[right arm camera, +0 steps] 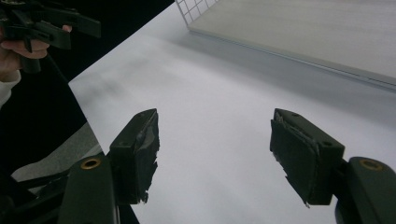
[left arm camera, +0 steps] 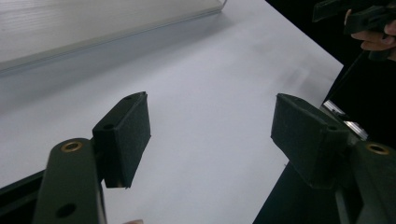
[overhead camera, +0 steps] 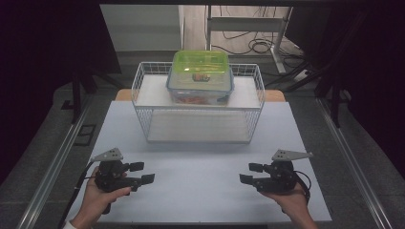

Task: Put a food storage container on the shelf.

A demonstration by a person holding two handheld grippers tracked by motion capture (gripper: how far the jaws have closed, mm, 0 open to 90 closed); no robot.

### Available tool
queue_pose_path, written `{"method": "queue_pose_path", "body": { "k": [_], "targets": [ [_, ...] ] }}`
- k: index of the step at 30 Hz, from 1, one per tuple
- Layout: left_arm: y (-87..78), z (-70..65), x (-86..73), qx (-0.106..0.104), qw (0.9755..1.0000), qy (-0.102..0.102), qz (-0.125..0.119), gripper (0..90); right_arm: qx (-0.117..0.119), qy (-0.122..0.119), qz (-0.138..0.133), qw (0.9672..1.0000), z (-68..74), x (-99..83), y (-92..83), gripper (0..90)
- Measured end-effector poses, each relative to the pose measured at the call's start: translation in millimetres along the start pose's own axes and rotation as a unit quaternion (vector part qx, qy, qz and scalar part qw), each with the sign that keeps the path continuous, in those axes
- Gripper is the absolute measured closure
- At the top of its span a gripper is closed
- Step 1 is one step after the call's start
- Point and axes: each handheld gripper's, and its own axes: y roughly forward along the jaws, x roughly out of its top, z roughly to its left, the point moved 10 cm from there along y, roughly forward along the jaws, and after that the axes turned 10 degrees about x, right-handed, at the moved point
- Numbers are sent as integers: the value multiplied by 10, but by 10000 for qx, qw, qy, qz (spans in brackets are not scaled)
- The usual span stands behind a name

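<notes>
Looking down on a room that is dark at both sides. Seeing grey floor on the far left, with a shiny metal rail running along it beside the desk. Finding the desk covered in a flat white sheet, plain and bare near the front.

Coming to the left gripper next, sitting in a hand at the front left of the desk. Keeping its jaws wide apart with nothing between them. Looking along it in the left gripper view, seeing the left gripper hanging just over the white sheet, pads wide and holding nothing.

Moving to the middle and farther back, finding a white wire rack standing on the desk, well apart from both grippers. Seeing a clear box with a green lid resting on the top level of the rack, toward the back. Spotting something orange inside the box, too small to tell.

Going right, meeting the right gripper in the other hand at the front right, pointing in at the left one. Also holding its jaws wide with nothing in them. Seeing the same in the right gripper view: the right gripper open over the white sheet, the rack's corner far ahead.

Ending at the back right, spotting black cables lying on the floor behind the desk.
</notes>
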Motion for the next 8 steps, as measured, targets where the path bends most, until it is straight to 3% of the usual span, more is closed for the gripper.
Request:
{"method": "queue_pose_path", "body": {
  "k": [4, 8],
  "targets": [
    [14, 51, -57, 24, 9999, -103, 17, 278, -102, -16, 76, 9999, -60, -162, 37, 296],
    [40, 62, -95, 35, 9999, -100, 86, 276, -164, -30, 40, 9999, -81, -190, 29, 285]
  ]
}}
